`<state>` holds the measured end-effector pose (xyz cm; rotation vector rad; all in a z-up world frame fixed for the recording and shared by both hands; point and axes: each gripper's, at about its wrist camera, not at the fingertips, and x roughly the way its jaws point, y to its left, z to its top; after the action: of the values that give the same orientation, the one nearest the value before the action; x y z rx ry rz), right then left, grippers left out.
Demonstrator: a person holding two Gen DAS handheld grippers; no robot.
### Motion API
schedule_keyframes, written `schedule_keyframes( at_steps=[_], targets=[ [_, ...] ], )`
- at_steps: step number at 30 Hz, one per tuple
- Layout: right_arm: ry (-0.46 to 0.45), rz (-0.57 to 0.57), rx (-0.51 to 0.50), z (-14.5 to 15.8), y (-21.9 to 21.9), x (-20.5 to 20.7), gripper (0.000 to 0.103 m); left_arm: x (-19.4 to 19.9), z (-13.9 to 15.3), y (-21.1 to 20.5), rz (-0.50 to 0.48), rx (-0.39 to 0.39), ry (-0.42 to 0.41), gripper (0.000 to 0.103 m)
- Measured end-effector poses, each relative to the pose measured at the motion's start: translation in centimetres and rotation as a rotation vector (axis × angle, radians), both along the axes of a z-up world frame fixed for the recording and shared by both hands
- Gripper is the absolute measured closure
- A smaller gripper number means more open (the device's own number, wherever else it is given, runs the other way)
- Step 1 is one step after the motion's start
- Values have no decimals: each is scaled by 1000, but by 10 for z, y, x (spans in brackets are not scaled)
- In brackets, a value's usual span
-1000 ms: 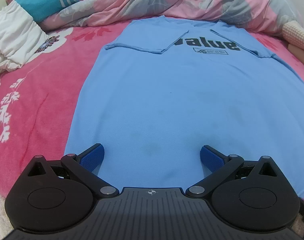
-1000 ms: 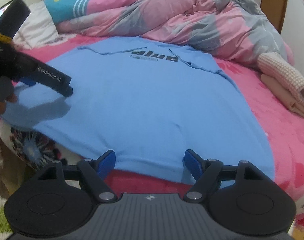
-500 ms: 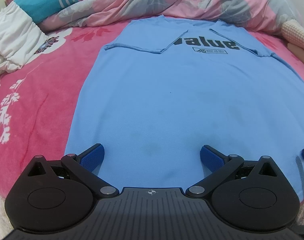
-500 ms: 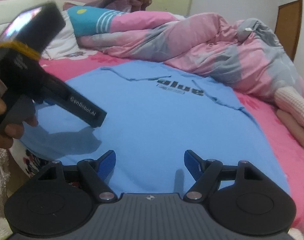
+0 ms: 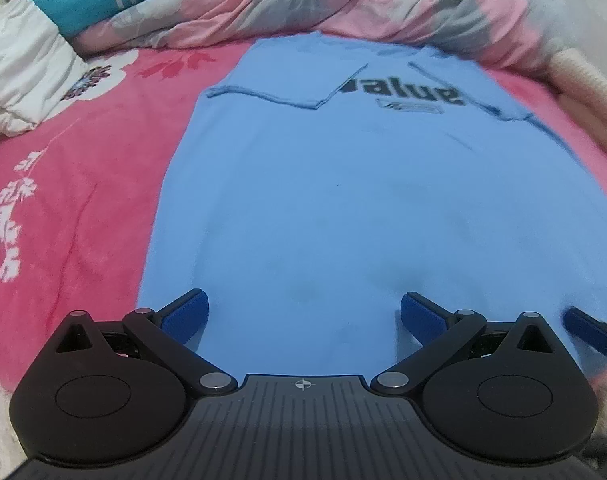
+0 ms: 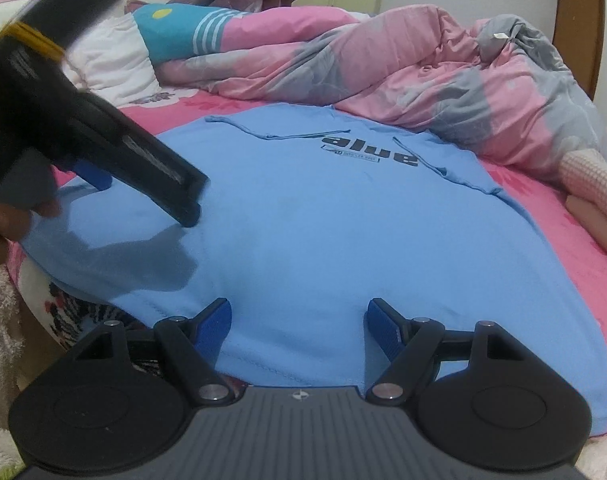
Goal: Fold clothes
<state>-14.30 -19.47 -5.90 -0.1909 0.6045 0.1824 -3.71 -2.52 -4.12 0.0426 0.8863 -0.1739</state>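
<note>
Your light blue cotton T-shirt (image 5: 367,208) with the black "value" print lies flat and face up on the pink floral bedsheet (image 5: 75,200), both short sleeves already folded in over the chest. Its hem reaches the near edge of the bed, closest to you.

Your left gripper (image 5: 304,314) hangs over the hem with its blue-padded fingers (image 5: 185,314) spread wide, with only flat cloth beneath the gap between them. From the right wrist view you can see your hand (image 6: 11,216) around that gripper's black handle, its tip low over the shirt's left hem corner.

Your right gripper (image 6: 299,322) sits just above the hem too, its fingers wide apart and gripping nothing.

A rumpled pink and grey quilt (image 6: 403,68) is heaped beyond the collar, touching the top of the shirt.
</note>
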Motion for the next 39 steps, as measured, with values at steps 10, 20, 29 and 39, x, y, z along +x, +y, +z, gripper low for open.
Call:
schedule_keyframes(
  at_steps=[10, 20, 29, 39],
  targets=[
    [-11, 16, 23, -3, -4, -1, 25, -56, -17, 31, -126, 228, -3, 0],
    [-14, 26, 61, 1, -8, -3, 25, -92, -7, 50, -134, 268, -126, 0],
    [-101, 120, 191, 26, -12, -19, 27, -103, 4, 64, -151, 190, -213, 1],
    [-192, 593, -70, 5, 95, -34, 46, -97, 23, 133, 74, -140, -177, 1]
  ],
)
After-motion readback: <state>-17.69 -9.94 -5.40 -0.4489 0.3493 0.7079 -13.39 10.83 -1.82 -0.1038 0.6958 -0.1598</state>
